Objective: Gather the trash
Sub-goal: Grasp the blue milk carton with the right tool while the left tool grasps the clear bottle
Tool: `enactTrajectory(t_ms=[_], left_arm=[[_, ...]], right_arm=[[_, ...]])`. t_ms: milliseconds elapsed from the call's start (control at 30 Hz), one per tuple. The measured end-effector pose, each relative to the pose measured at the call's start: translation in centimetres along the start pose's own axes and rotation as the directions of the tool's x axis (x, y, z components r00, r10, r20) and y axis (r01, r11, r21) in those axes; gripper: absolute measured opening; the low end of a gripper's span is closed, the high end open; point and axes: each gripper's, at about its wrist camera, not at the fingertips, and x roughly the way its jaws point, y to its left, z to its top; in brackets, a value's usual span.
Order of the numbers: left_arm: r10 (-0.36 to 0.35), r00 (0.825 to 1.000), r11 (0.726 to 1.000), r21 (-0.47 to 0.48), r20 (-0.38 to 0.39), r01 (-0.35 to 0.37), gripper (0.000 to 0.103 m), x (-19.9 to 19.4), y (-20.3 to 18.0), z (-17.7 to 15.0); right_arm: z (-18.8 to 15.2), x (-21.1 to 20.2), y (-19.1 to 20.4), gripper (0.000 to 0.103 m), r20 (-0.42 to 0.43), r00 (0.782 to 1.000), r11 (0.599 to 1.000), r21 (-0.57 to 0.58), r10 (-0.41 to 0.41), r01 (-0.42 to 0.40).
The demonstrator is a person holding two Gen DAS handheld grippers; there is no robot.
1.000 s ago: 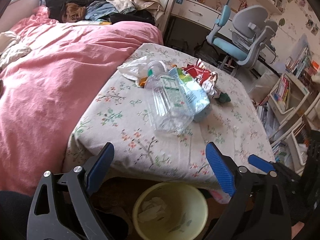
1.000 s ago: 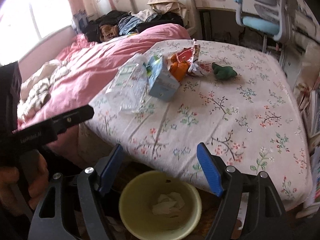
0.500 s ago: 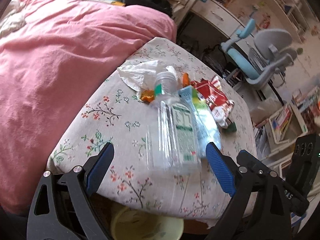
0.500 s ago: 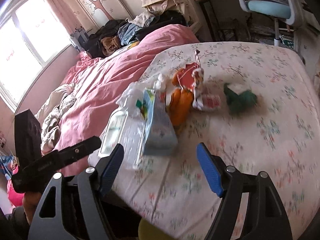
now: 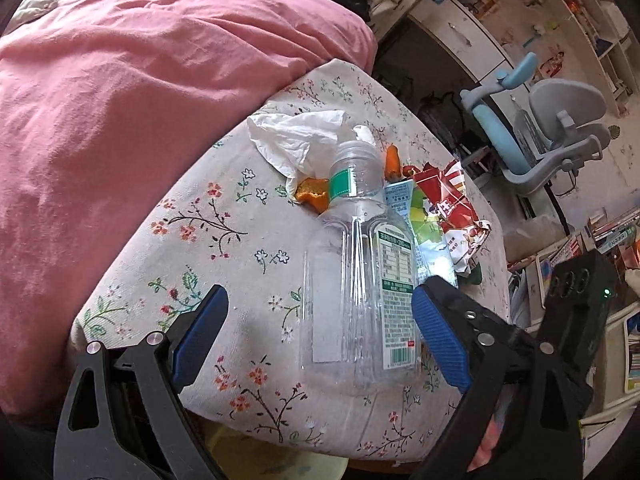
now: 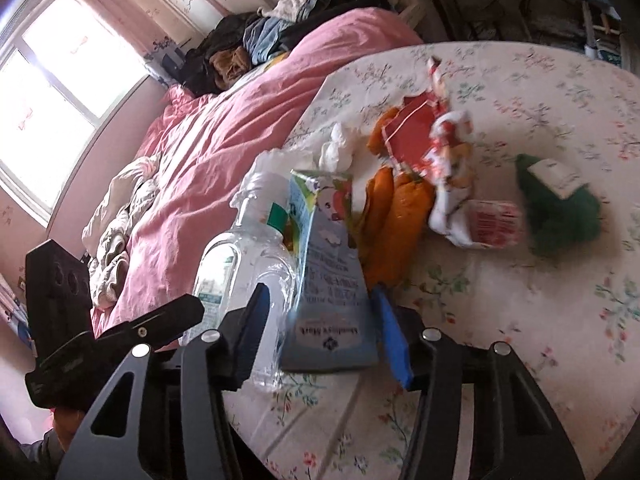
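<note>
Between the wide-open pads of the left claw (image 5: pixel 320 340) lies 1 clear ribbed plastic bottle (image 5: pixel 358 280), untouched, neck pointing away, long axis along the reach. Rightward, the right claw (image 6: pixel 326 330) has just been narrowing around 1 flattened pale-blue carton (image 6: pixel 330 280), likely starting its pickup; contact is unclear.

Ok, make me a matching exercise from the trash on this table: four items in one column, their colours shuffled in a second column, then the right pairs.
Items:
1. bottle
2. tissue
3. peel
4. snack wrapper

Colours:
A. orange
B. red and white
C. clear, with a green band
D. white

Pairs: 1-C, 2-D, 3-A, 4-B
</note>
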Motion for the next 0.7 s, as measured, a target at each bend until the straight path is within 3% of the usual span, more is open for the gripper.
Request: enactTrajectory(t_ms=[133,267,467,567,700], left_arm=[[-0.003,1.0,1.0,-0.015,-0.004,0.003,0.09,0.4,0.4,0.2],[-0.006,1.0,1.0,-0.008,-0.008,0.006,0.091,0.7,0.4,0.3],[-0.01,0.999,0.999,0.043,-0.037,0.012,0.092,1.6,-0.8,0.0],[-0.003,0.999,0.998,0.064,-0.05,0.006,0.092,2.3,-1.4,-0.1],[0.029,0.998,0.994,0.104,-0.048,-0.024,0.092,2.9,-2.3,-0.2]], right_arm=[[0.1,0.8,0.3,0.044,-0.029,1.0,1.0,-0.026,0.01,-0.011],[-0.5,-1.0,0.6,0.043,-0.035,0.999,0.997,-0.079,-0.011,0.008],[-3.1,-4.7,0.6,0.043,-0.049,0.984,0.964,-0.216,-0.171,0.156],[-4.2,-4.9,-0.6,0.043,-0.104,0.978,0.965,-0.21,-0.184,0.159],[-4.2,-4.2,-1.1,0.046,-0.114,0.98,0.974,-0.175,-0.164,0.142]])
